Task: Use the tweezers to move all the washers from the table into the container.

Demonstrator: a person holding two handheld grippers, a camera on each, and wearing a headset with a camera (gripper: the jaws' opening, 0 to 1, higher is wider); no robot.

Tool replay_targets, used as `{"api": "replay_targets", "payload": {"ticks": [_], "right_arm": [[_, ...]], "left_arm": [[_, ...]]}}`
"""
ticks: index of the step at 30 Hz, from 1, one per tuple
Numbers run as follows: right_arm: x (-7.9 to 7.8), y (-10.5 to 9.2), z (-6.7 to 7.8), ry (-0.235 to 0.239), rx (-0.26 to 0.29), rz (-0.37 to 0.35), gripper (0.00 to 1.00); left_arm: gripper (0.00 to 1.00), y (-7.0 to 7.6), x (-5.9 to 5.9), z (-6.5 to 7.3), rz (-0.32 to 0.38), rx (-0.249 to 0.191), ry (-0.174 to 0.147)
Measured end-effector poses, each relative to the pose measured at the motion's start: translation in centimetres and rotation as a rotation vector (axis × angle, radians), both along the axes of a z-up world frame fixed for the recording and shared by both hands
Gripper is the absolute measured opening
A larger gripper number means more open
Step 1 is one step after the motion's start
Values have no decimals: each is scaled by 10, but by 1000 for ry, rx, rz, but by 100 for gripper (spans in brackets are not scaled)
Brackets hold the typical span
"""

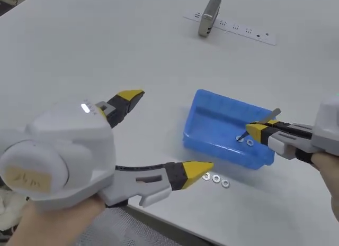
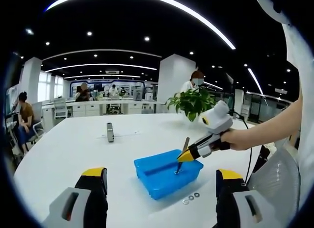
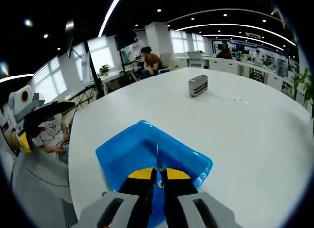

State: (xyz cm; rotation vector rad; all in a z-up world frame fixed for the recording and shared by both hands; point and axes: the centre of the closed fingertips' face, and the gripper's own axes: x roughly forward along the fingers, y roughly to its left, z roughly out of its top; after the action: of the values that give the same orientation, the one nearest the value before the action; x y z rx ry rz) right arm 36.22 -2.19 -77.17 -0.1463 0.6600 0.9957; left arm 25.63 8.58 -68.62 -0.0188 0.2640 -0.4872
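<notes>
Steel washers (image 1: 216,178) are lying on the table (image 1: 79,55) beside the blue container (image 1: 212,106), looking light and slippery, probably best pinched edgewise. My right gripper (image 1: 254,130) is clamping the tweezers (image 1: 269,118); my left gripper (image 1: 175,129) is gaping open.

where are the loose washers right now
Head view: three washers lie in a row on the table, by the near wall of the container.

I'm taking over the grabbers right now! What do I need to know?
Left gripper: open, holding nothing, hovering beside the container.
Right gripper: shut on the tweezers, whose tips are inside the container.
Done: two washers seem to lie in the container.
To do: three washers on the table, just in front of the container.
</notes>
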Motion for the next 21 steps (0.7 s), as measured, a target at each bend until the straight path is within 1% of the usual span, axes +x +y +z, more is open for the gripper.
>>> {"api": "replay_targets", "payload": {"ticks": [3,6,11,14,15,19,21], "right_arm": [[-2,-3,2,7,19,-13,4],[-5,-7,5,5,24,-20,4],[-12,-9,21,-1,78,-37,4],[-18,-9,35,-10,124,-48,3],[-19,-9,37,-11,129,-49,3],[-27,-9,50,-28,164,-59,3],[-34,-7,57,-30,193,-47,3]], "left_arm": [[94,0,0,0,-1,2,0],[93,0,0,-1,0,4,3],[93,0,-1,-1,-4,5,5],[93,-1,-1,-1,-7,8,5],[93,-1,-1,-2,-8,8,6],[93,-1,-1,-2,-9,9,8],[93,-1,-1,-2,-8,12,7]]}}
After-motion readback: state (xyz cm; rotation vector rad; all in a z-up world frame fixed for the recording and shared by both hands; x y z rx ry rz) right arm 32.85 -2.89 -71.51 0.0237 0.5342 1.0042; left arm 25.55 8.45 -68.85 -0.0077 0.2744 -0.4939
